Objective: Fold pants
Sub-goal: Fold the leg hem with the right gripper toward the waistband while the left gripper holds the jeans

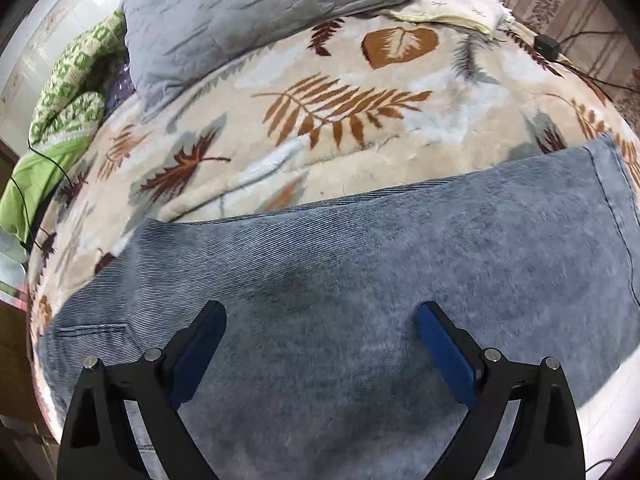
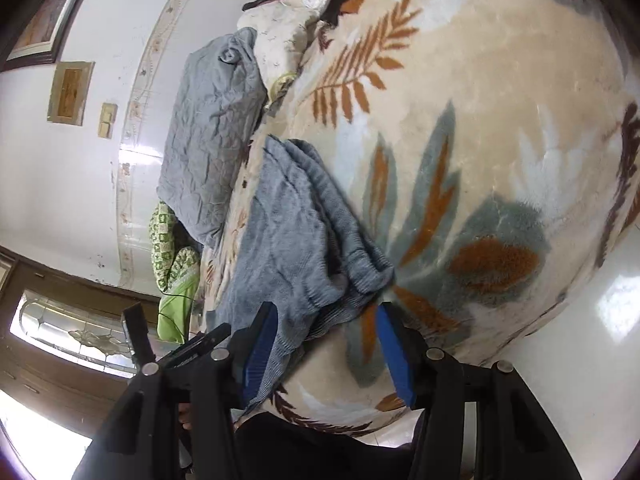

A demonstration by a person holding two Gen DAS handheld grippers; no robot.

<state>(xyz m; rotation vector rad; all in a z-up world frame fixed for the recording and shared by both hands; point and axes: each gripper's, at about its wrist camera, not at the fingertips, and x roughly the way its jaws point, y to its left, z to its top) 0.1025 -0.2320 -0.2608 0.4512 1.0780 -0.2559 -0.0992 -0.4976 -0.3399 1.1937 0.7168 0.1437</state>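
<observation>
Denim pants (image 1: 360, 272) flat on leaf-print blanket (image 1: 320, 120), left tongs (image 1: 320, 320) apart above, right tongs (image 2: 328, 320) apart, unclamped.

Black jaws, blue pads (image 1: 444, 354), silver screws (image 1: 491, 355)

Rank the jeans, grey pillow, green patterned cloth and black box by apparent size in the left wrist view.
1. jeans, nearest the camera, so enlarged
2. grey pillow
3. green patterned cloth
4. black box
</observation>
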